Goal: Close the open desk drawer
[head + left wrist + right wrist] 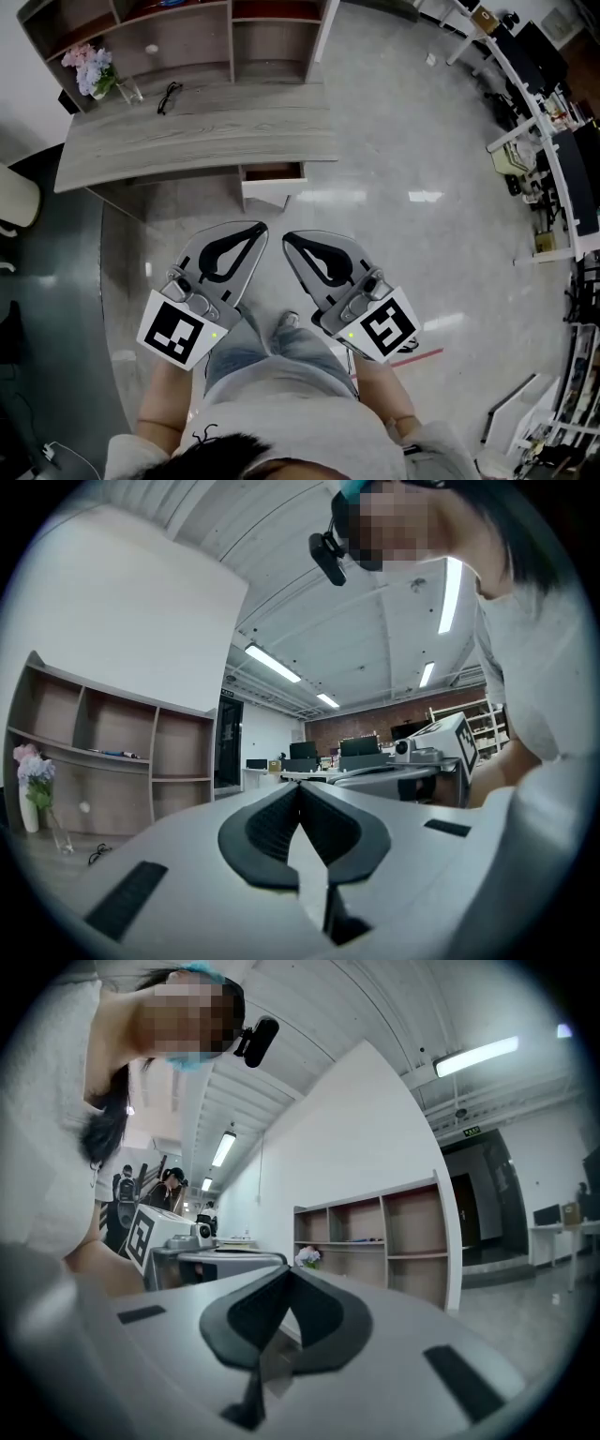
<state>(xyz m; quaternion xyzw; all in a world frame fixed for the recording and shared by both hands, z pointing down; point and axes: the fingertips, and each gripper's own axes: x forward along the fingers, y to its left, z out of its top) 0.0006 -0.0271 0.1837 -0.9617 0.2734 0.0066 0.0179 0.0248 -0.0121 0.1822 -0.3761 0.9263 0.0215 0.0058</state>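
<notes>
Denim covered the person's legs (248, 349) at the bottom of the head view, with both tools held just above them. The left gripper (262, 226) and right gripper (286, 236) were smooth grey plastic with ribbed black pads (255, 834). Each pair of jaws bowed into a leaf-shaped loop, tips pressed together on nothing. Beyond them, across a glossy pale floor (403, 141), the drawer (270, 184) stood pulled out under the front edge of the grey wood-grain desk (216, 136). Its white front faced the person, well apart from both grippers. Its brown inside showed only as a narrow strip, so any contents could not be made out. Farther back on the desktop lay black spectacles (169, 95) and pale flowers (89, 67). Behind them stood open shelf cubbies (187, 42), cut off by the frame.
</notes>
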